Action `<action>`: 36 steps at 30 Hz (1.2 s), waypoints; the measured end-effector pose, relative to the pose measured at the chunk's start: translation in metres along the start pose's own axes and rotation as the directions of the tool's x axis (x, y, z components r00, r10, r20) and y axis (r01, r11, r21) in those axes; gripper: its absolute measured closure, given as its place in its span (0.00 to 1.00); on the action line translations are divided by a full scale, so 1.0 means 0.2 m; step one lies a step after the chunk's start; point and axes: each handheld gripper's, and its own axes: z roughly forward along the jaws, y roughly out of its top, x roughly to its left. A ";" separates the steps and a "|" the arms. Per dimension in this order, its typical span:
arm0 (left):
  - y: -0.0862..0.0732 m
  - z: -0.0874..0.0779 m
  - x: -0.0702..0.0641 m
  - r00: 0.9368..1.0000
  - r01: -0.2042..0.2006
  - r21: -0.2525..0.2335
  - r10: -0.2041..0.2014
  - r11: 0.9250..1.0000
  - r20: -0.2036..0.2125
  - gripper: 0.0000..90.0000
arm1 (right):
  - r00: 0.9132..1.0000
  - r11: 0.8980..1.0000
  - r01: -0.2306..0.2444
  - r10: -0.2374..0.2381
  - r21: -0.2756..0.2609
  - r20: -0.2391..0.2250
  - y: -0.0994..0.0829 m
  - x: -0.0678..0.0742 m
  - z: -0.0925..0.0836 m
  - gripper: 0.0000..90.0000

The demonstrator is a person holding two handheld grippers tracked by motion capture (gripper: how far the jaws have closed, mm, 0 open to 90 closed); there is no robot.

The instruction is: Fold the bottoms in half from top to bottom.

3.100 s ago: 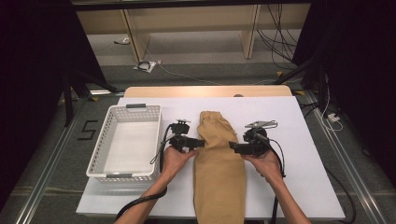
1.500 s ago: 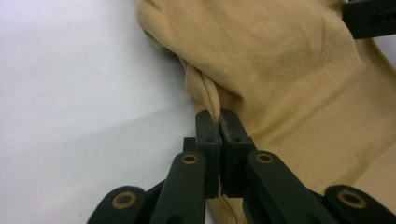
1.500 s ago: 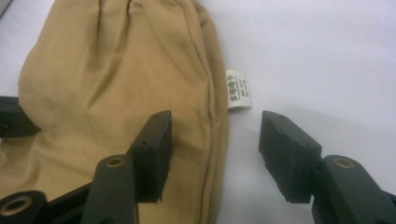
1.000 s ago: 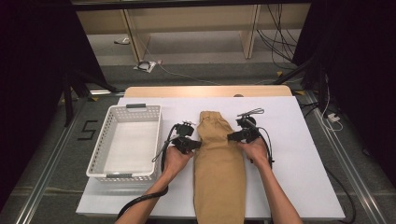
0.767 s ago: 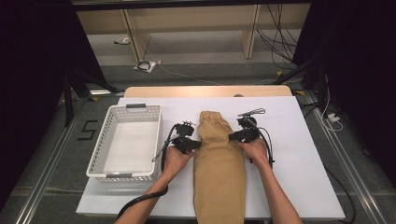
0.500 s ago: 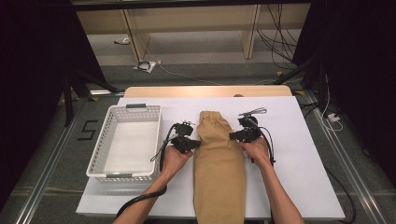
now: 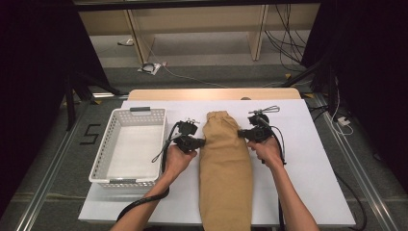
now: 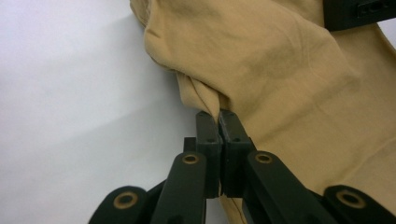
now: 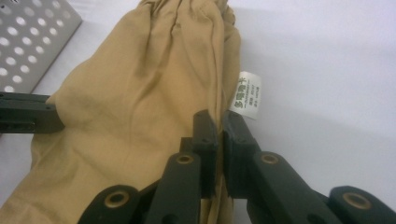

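A white tabletop point(image 7: 317, 159) stands in a dim room, with grey floor, cables and pale wooden furniture legs beyond its far edge. Along the middle lies a long tan cloth garment point(image 7: 225, 168), folded into a narrow strip. Its long axis runs from the near edge, where it hangs over, straight toward the far edge, and its gathered, narrower end points away from the person. A white perforated plastic basket point(image 7: 103, 156) sits near the left edge, well apart from the cloth.

The left gripper point(image 8: 218, 119) is clamped tight on a pinch of fabric at the garment's left edge, and the right gripper point(image 9: 218, 122) has just been closing and now pinches the right edge, just beside a small white care label point(image 9: 248, 94). Both bite at about the same level, in the far half. That matched hold looks chosen so the cloth can be lifted evenly and folded back toward the near edge without skewing.
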 end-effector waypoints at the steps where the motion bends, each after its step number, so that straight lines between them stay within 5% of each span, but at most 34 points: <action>1: 0.01 -0.01 0.00 1.000 -0.001 -0.006 0.001 1.000 -0.001 0.98 | 1.000 1.000 0.003 -0.003 -0.008 0.003 0.01 0.01 -0.01 0.95; 13: 0.02 -0.05 0.00 1.000 -0.026 -0.049 0.026 0.998 0.001 0.98 | 0.994 0.992 0.102 -0.099 -0.074 0.046 0.05 0.08 -0.05 0.95; 20: -0.03 -0.09 -0.02 0.998 -0.054 -0.066 0.056 0.996 0.029 0.98 | 0.976 0.968 0.214 -0.207 -0.132 0.065 -0.03 0.14 -0.11 0.95; 25: -0.08 -0.13 -0.08 0.992 -0.107 -0.082 0.112 0.991 0.059 0.97 | 0.970 0.956 0.243 -0.238 -0.166 0.051 -0.11 0.16 -0.15 0.95; 36: -0.22 -0.28 -0.16 0.977 -0.156 -0.119 0.170 0.981 0.125 0.98 | 0.950 0.921 0.309 -0.312 -0.236 0.026 -0.29 0.24 -0.30 0.95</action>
